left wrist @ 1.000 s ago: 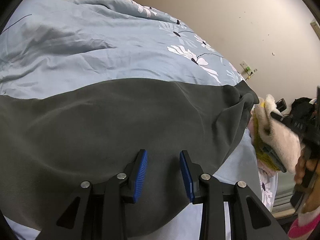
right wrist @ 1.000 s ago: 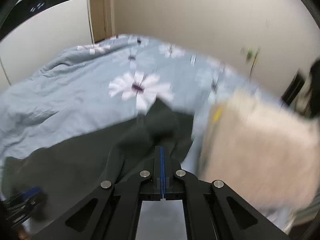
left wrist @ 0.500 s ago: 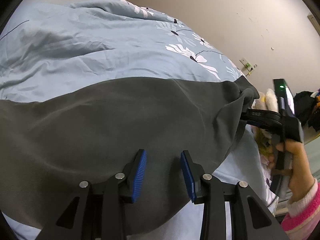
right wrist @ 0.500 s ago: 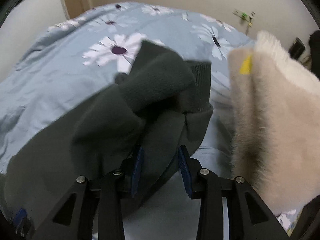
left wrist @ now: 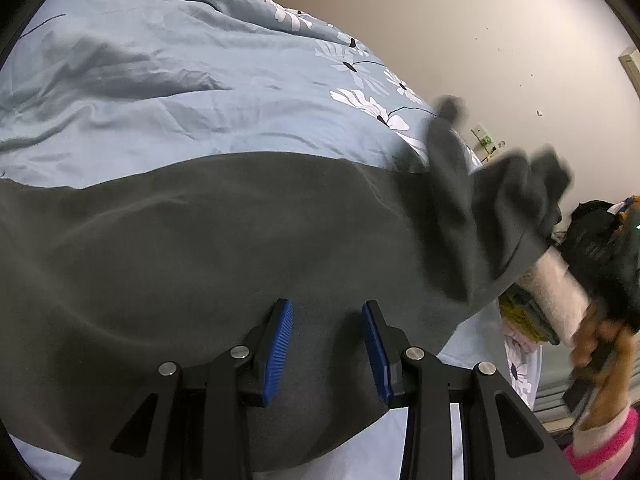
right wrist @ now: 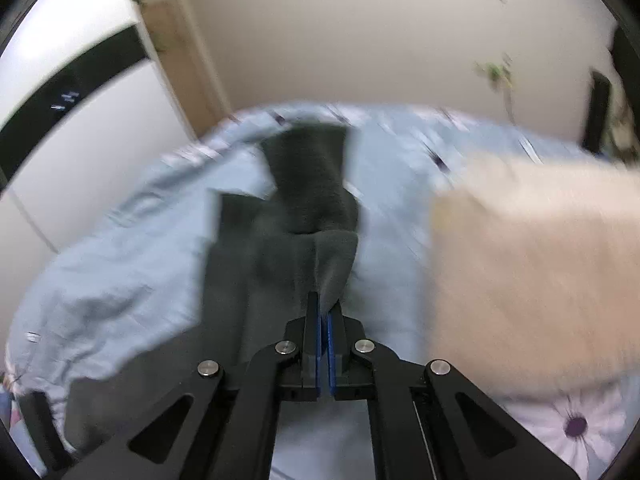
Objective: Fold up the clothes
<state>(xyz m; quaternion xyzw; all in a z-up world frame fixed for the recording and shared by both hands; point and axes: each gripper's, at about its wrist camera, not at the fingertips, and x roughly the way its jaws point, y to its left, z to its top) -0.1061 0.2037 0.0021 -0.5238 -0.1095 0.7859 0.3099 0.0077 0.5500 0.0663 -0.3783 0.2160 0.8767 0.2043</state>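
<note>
A dark grey garment (left wrist: 224, 248) lies spread on the blue floral bedspread (left wrist: 168, 80). My left gripper (left wrist: 326, 320) is open and empty, hovering over the garment's near part. My right gripper (right wrist: 324, 312) is shut on a fold of the grey garment (right wrist: 304, 208) and lifts its end off the bed. In the left wrist view that lifted end (left wrist: 500, 200) hangs blurred at the right, with the right gripper mostly hidden behind it.
A folded cream fleece (right wrist: 536, 264) lies on the bed to the right of the garment, also seen in the left wrist view (left wrist: 556, 288). A beige wall (left wrist: 460, 20) backs the bed. A white wardrobe (right wrist: 80, 120) stands at the left.
My right gripper was open around the garment's cuff, then shut on it and lifted it up off the bed. My left gripper has stayed open in place.
</note>
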